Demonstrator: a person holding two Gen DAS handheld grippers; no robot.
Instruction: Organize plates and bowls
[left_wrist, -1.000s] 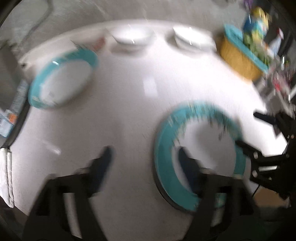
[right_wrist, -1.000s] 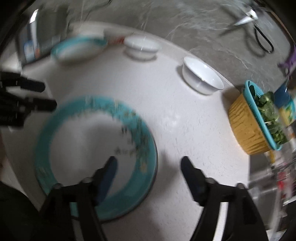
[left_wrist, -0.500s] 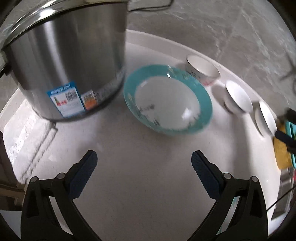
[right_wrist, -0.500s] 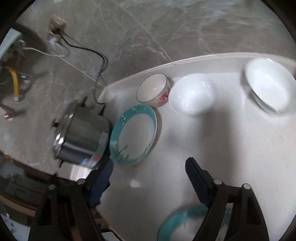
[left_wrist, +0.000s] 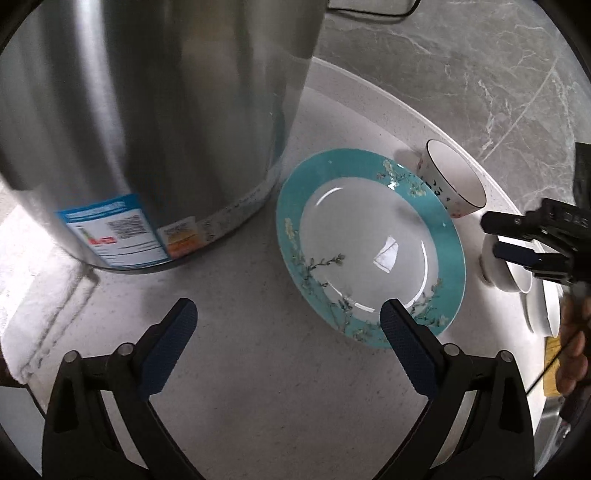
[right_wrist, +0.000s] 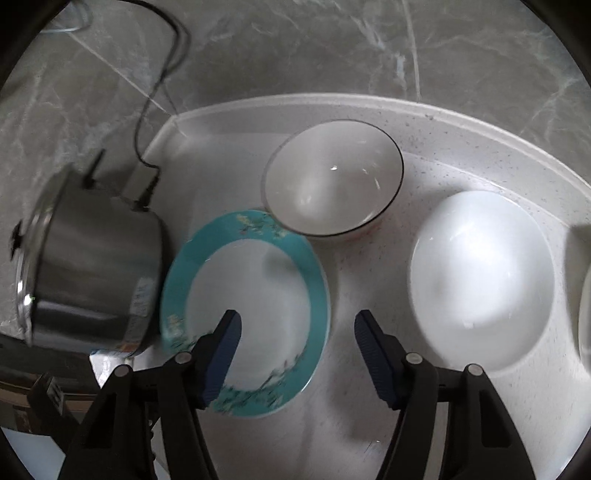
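Note:
A teal-rimmed plate (left_wrist: 369, 243) (right_wrist: 251, 295) with a flower pattern lies flat on the white counter (left_wrist: 258, 387). Behind it stands a small patterned bowl (left_wrist: 454, 181) (right_wrist: 332, 181). To the right is a plain white bowl (right_wrist: 480, 280) (left_wrist: 506, 273), with another white bowl (right_wrist: 585, 314) at the edge of the right wrist view. My left gripper (left_wrist: 288, 332) hovers wide over the counter by the plate's near rim, its jaws closing slightly on nothing. My right gripper (right_wrist: 297, 332) (left_wrist: 489, 238) hangs above the plate's right rim, jaws closing, pads touching nothing.
A tall steel pot (left_wrist: 147, 122) (right_wrist: 92, 277) with a label stands close to the plate's left side. A black cable (right_wrist: 162, 74) runs behind it along the grey marble wall. A person's hand (left_wrist: 572, 350) holds the right gripper.
Both grippers swung away from a teal plate near the front and now face the pot and the other teal plate. The right jaws stand narrower than before.

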